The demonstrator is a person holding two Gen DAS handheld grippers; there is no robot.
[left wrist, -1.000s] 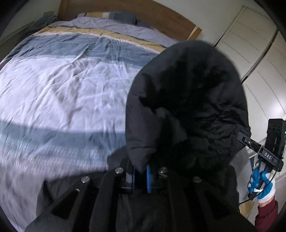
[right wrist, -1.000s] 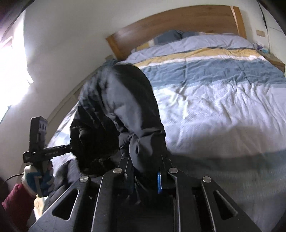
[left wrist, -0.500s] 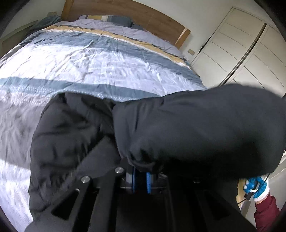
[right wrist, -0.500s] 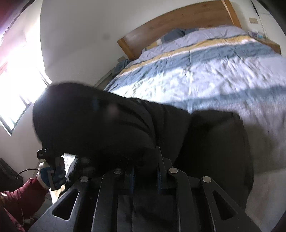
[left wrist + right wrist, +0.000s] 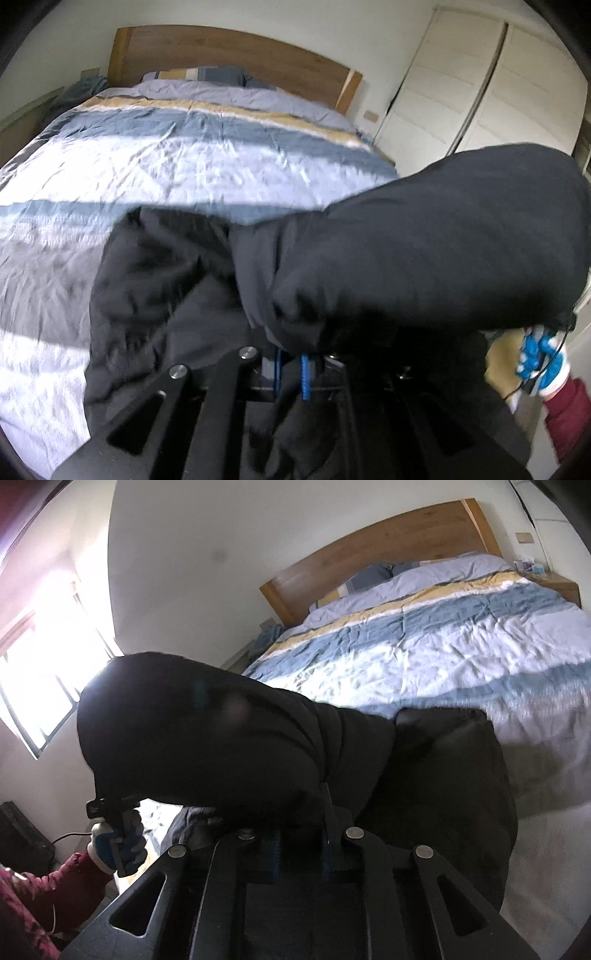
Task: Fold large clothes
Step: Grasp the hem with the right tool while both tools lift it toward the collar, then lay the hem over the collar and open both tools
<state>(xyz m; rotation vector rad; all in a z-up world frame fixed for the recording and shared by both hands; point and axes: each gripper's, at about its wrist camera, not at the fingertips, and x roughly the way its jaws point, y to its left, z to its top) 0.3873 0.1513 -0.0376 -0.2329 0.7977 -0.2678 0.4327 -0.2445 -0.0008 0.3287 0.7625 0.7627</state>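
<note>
Black jacket [image 5: 424,251]: stretched between both tools, its lower part lying on the striped bed [image 5: 184,158] ahead. Left gripper [image 5: 290,369]: angled downward, jaws clamped on a jacket fold. Right gripper [image 5: 301,853]: angled downward, jaws clamped on jacket fabric; gloved hand [image 5: 535,363] grips its handle.

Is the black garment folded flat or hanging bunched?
Hanging bunched: the black garment drapes from both shut grippers, left gripper and right gripper, above the striped bed.

The bed [image 5: 155,173] (striped duvet) bears the black jacket's [image 5: 155,295] lower part.
</note>
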